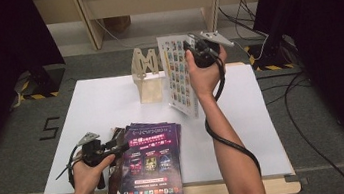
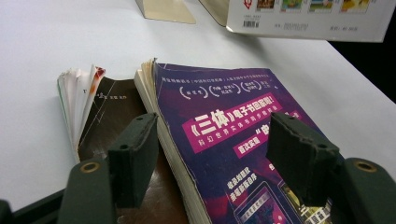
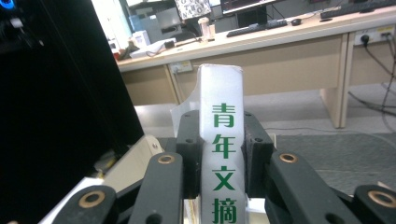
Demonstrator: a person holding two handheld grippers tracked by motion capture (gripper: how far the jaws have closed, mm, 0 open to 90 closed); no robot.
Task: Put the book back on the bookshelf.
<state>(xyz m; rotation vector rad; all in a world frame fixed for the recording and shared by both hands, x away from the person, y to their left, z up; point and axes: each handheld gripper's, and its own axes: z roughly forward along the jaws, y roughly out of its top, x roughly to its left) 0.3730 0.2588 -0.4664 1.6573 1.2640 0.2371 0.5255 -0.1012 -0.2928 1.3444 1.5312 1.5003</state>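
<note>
Magazine [image 1: 179,76] is clamped by its spine in the right tool [image 1: 193,49], hovering just beside the wooden book stand [image 1: 146,77], not slotted in yet. Left tool [image 1: 116,145] sits wide open over the purple book [image 1: 151,163], more stacked there to go.

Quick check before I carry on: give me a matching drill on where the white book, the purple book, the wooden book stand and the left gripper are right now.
1. white book
2. purple book
3. wooden book stand
4. left gripper

a. lies flat on top of the stack near the table's front edge
b. clamped by its spine in the right gripper
c. jaws apart over the stack
d. stands at the table's far side

1-b, 2-a, 3-d, 4-c
</note>
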